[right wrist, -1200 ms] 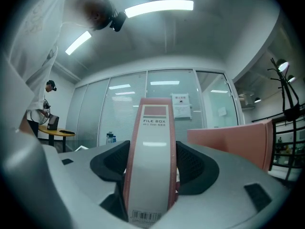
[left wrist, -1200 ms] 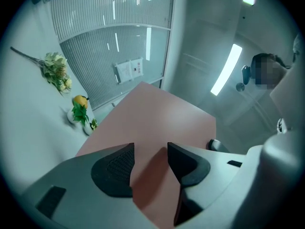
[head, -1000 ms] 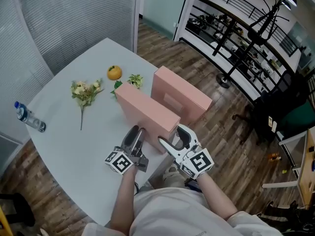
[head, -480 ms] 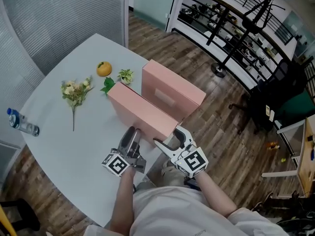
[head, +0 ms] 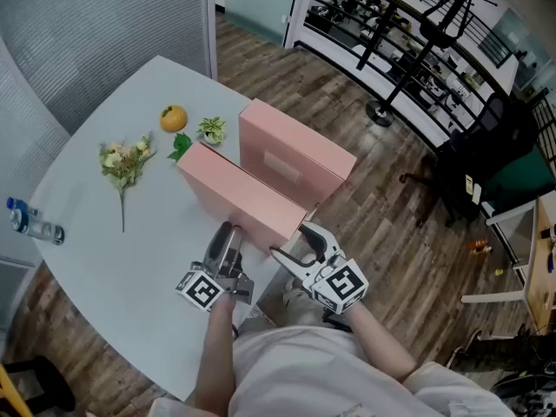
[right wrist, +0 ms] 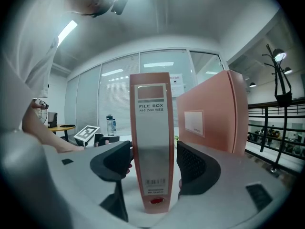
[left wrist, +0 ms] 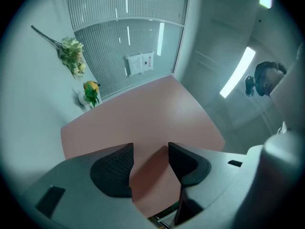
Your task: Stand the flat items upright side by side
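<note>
Head view. A pale rounded table (head: 104,259) stands on a wood-plank floor (head: 382,198). A glass wall with blinds (head: 95,33) fills the upper left, and a coat stand (head: 417,42) rises at the upper right. Toward the table's upper edge lie an orange (head: 174,117), a small plant (head: 211,129) and a bunch of flowers (head: 122,156); a bottle (head: 33,222) lies at the left edge. Two pink boxes stand upright just beside each other at centre: the near box (head: 239,194) and, to its upper right, the far box (head: 291,150). At lower centre the left gripper (head: 228,231) sits beside the near box's left face at its near end. The right gripper (head: 288,240) straddles that near end.

Left gripper view. The frame is rolled: the table runs up the left side, with flowers and orange at upper left. The jaws stand apart with nothing clamped. The near box's broad pink face (left wrist: 143,113) fills the gap between them and spreads beyond both pads, and its near corner shows below.

Right gripper view. The near box's spine (right wrist: 151,109), labelled FILE BOX, stands upright at centre between widely set jaws. Each pad meets one long edge of the spine, so the box is gripped. The far box stands just to the right.
</note>
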Available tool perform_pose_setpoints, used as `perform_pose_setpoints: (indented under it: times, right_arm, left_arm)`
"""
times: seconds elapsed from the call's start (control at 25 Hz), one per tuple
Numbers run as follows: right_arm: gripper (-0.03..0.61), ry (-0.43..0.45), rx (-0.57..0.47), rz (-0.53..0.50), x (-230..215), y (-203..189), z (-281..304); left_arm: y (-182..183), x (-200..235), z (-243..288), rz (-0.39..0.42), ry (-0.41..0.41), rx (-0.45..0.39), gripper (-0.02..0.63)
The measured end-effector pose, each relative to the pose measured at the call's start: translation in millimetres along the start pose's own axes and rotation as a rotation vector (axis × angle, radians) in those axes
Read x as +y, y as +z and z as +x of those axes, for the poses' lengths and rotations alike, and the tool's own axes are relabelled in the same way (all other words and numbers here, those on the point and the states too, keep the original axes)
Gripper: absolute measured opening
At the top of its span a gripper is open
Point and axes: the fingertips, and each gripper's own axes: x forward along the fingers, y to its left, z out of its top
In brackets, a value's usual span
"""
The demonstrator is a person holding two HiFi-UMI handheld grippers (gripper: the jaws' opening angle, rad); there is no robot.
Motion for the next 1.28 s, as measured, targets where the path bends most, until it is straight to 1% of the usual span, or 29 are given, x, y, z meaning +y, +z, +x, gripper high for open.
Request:
perform_pose_setpoints:
  times: [0.28,0.52,0.68,0.84,1.08,1.28]
  right_arm:
    - [0.307,-0.037,0.007,0.024,-4.6,-3.7,-1.7]
    - [0.278,-0.029,0.003,0.032,-2.3,-6.3,-4.1]
    - [0.278,-0.035,0.009,0.042,-3.5,-6.1,-3.7]
    - [0.278,-0.025,0.019,0.028,-2.9,-4.5,-3.9]
    - [0.275,-0.029,0.015,0.023,-4.0,-5.0,-3.5]
    - [0.272,-0.029,0.018,0.0,-5.9,-4.0,-3.7]
  left_arm:
    - [-2.8,1.8,-0.6,-0.006,0.004,0.019,0.218]
    - [-9.3,-2.9,-1.8,0.007,0.001,0.053,0.218]
    - [-8.9,-3.1,-1.2,-0.001,0.001,0.056,0.218]
    - [-8.5,-8.1,-1.0,-0.006,-0.006,0.056,0.218]
    - [-9.0,-6.2,1.4,0.016,-0.022,0.053,0.213]
    - [-9.7,-7.2,3.6,0.015,-0.006,0.043,0.207]
